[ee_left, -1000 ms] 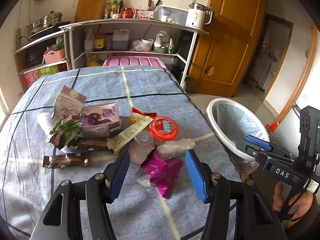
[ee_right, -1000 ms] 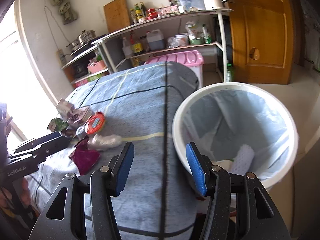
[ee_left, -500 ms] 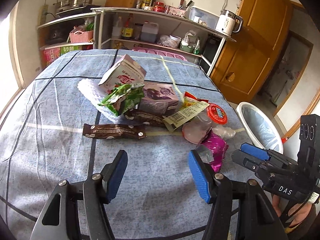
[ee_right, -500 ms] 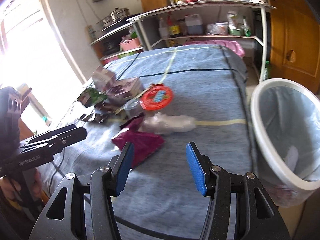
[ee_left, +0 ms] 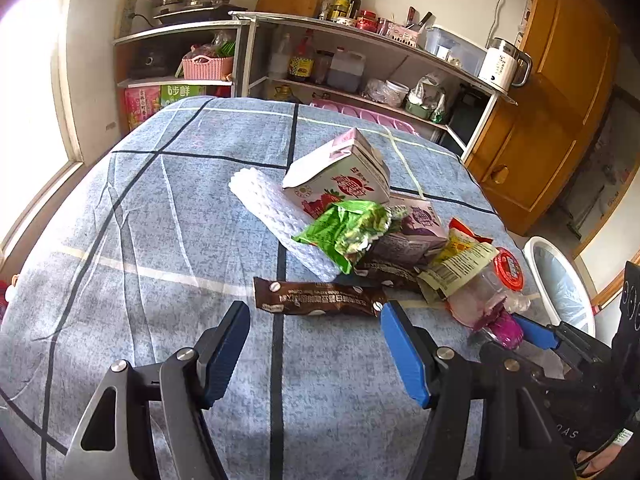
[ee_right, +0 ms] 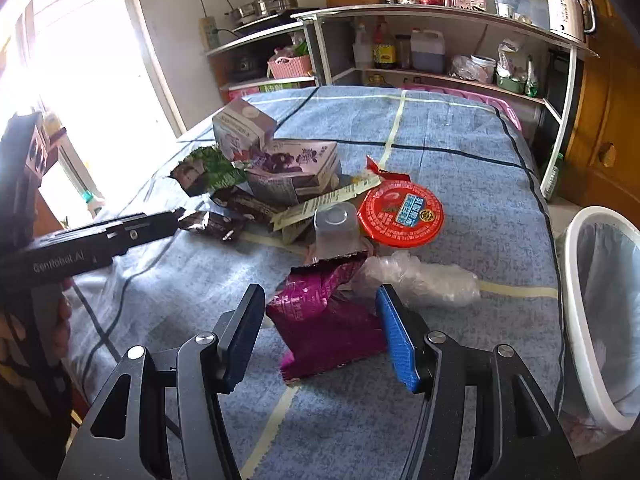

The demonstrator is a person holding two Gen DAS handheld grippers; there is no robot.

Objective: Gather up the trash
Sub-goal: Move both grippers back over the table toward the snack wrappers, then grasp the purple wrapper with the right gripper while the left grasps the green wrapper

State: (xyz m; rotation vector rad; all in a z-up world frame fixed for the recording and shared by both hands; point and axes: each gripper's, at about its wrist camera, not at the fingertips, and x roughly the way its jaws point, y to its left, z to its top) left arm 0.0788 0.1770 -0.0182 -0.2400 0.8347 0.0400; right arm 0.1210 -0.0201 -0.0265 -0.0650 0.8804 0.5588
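A heap of trash lies on the blue checked tablecloth (ee_left: 160, 208). My left gripper (ee_left: 316, 344) is open and empty, just short of a brown snack wrapper (ee_left: 320, 300). Behind the wrapper lie a green bag (ee_left: 344, 232), a strawberry milk carton (ee_left: 340, 176), a white foam net (ee_left: 276, 216) and a purple carton (ee_left: 416, 228). My right gripper (ee_right: 320, 332) is open, its jaws on either side of a magenta wrapper (ee_right: 324, 312). Beyond it lie a clear plastic cup (ee_right: 336, 232), a red lid (ee_right: 400, 214) and crumpled clear plastic (ee_right: 420, 280).
A white bin with a plastic liner (ee_right: 600, 312) stands on the floor at the table's right edge; it also shows in the left wrist view (ee_left: 560, 284). Shelves with bottles and pots (ee_left: 340, 64) stand behind the table. A wooden door (ee_left: 552, 100) is at the right.
Both grippers have swung left, away from the bin and toward the heap. The left now faces the brown wrapper. The right has closed in around the magenta wrapper.
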